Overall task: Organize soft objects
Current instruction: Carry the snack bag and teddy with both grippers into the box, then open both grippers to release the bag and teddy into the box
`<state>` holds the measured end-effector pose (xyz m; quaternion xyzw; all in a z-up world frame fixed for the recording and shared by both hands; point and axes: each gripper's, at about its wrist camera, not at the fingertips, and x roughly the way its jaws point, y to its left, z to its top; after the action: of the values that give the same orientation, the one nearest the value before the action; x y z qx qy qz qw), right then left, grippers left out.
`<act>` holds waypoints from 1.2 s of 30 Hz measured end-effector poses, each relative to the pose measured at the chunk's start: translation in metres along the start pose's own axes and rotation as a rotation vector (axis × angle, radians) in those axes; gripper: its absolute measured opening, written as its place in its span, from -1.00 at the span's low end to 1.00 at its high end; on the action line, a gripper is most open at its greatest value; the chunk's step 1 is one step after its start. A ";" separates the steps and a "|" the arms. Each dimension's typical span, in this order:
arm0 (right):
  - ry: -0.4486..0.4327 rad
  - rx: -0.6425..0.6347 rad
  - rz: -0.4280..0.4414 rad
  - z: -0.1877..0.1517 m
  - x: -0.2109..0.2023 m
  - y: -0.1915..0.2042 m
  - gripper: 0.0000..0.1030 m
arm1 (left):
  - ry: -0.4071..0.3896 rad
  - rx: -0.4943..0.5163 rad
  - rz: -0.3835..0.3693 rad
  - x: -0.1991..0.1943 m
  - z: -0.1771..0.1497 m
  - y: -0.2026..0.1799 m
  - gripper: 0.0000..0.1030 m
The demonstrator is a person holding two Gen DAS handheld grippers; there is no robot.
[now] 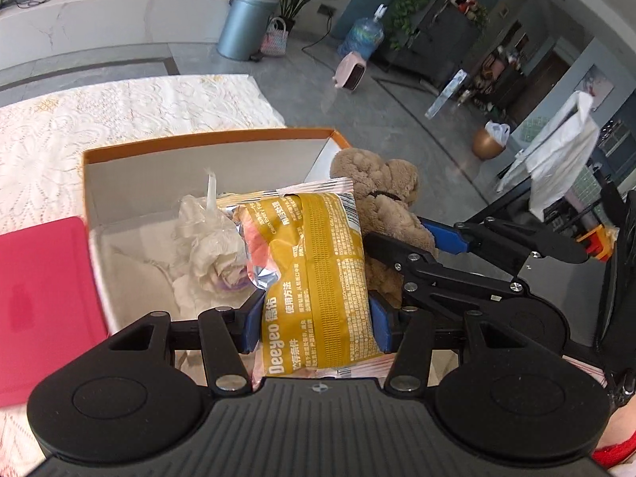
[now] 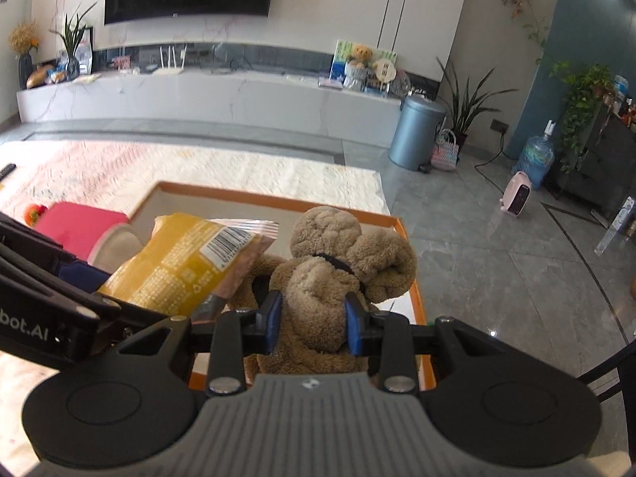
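My left gripper (image 1: pixel 314 326) is shut on a yellow wipes pack (image 1: pixel 318 274), its blue pads pressing both sides; the pack hangs over an orange-rimmed cardboard box (image 1: pixel 206 141). Crumpled white plastic and tissue (image 1: pixel 206 246) lie inside the box. My right gripper (image 2: pixel 314 324) is shut on a brown plush bear (image 2: pixel 342 254), held above the box's right side (image 2: pixel 413 302). In the left wrist view the bear (image 1: pixel 381 194) sits right of the pack, with the right gripper (image 1: pixel 401 246) squeezing it. The pack (image 2: pixel 187 262) shows left of the bear in the right wrist view.
A red flat lid or book (image 1: pixel 43 302) lies left of the box on a white lace cloth (image 1: pixel 139 107). Beyond the table edge is grey tiled floor with a metal bin (image 1: pixel 246 24), a water jug (image 1: pixel 363 35) and a pink heater (image 2: pixel 516 194).
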<state>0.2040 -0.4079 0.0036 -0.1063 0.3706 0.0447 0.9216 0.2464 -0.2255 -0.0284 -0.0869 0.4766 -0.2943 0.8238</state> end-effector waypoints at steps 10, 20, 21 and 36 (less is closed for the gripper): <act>0.110 -0.074 0.002 -0.002 0.058 -0.019 -0.37 | 0.065 -0.055 0.021 0.050 0.010 0.019 0.17; 0.193 -0.133 0.014 -0.010 0.093 -0.018 -0.31 | 0.126 -0.081 0.031 0.076 0.011 0.027 0.19; 0.196 -0.134 0.014 -0.010 0.094 -0.018 -0.30 | 0.128 -0.083 0.034 0.076 0.011 0.028 0.20; 0.160 -0.194 -0.027 -0.001 0.071 -0.010 0.26 | 0.025 -0.060 0.030 0.043 0.015 0.023 0.67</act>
<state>0.2559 -0.4173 -0.0444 -0.2033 0.4354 0.0594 0.8750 0.2835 -0.2333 -0.0614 -0.1006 0.4967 -0.2684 0.8192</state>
